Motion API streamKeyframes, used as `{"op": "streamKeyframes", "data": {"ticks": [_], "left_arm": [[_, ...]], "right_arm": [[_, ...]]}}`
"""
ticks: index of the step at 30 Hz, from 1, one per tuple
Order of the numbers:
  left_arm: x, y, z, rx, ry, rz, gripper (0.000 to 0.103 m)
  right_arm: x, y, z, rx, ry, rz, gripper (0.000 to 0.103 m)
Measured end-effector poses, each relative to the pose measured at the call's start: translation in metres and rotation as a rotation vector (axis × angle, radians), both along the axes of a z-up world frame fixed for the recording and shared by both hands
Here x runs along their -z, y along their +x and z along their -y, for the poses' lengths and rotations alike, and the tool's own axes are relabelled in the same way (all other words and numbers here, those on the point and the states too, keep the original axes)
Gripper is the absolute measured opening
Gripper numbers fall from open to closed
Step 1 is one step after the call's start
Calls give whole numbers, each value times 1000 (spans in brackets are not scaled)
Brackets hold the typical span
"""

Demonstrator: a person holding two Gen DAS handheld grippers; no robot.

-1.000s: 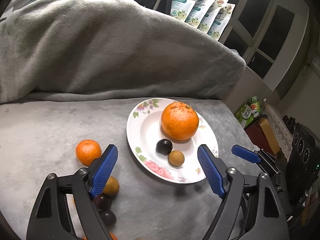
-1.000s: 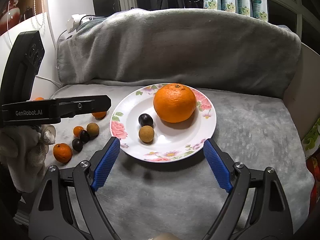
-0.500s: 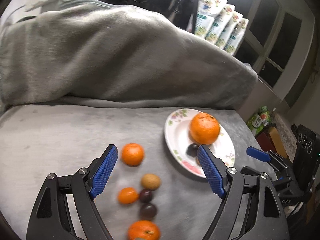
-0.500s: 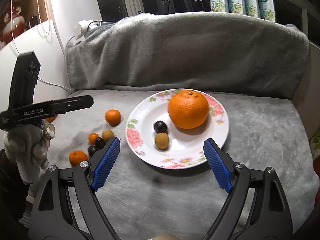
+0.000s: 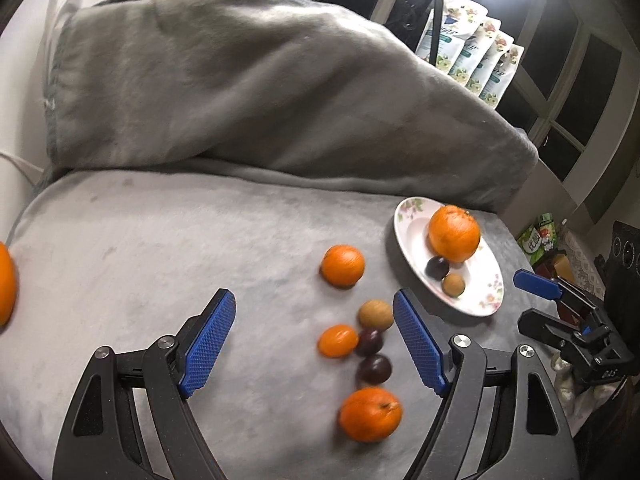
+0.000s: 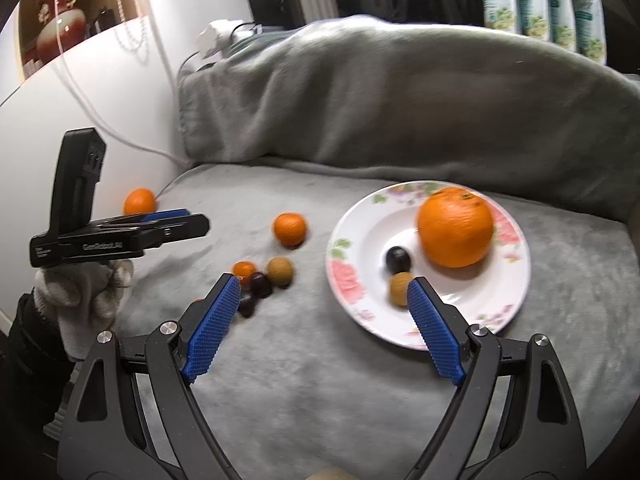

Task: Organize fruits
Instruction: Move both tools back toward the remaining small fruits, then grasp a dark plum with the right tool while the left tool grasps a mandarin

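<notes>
Loose fruit (image 5: 370,334): I see it ahead-right of left tool (image 5: 310,344) (the nearer one).
Tools: both released, empty.

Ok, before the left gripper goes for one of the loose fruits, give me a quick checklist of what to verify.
1. Left gripper open, nothing between its fingers: ok.
2. Right gripper open, holding nothing: ok.
3. Plate has free room: ok.
4. Loose fruit within view: the small orange sits apart from the cluster: ok.
5. Brown fruit free of neighbours: not ok, a dark fruit crowds it.
6. Picture sharp: not ok, blurred.
</notes>
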State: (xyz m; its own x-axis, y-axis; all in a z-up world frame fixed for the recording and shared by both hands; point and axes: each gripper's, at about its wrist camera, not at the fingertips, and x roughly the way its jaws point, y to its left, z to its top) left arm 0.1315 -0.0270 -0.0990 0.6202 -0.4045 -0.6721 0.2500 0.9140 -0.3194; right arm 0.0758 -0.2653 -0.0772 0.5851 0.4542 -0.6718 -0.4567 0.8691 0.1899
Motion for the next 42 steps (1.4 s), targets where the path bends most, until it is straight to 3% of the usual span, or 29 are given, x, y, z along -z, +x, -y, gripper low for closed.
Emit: {"op": "streamKeyframes", "data": {"ticks": [3,5,9,12,17,24,42], "left_arm": [[4,-2,-4,15,-11,-9,70],[6,-1,-4,30,-9,-12,65],[11,-3,0,83,12,-19,48],[17,-4,2,116,16,-32,41],[26,1,2,136,11,-64,36],[31,5,4,162,12,-85,35],[42,16,12,202,-7,-131,32]], "right_arm": [[4,-2,-10,-29,9,-20,87],[8,-2,-16,-47,15,-39,76],[17,1,-25,-77,42,-93,63],[25,5,-34,-97,57,-131,54],[41,15,-43,-98,110,-213,43],[60,29,-49,-90,182,-316,36],[70,38,-64,-117,200,-378,29]]}}
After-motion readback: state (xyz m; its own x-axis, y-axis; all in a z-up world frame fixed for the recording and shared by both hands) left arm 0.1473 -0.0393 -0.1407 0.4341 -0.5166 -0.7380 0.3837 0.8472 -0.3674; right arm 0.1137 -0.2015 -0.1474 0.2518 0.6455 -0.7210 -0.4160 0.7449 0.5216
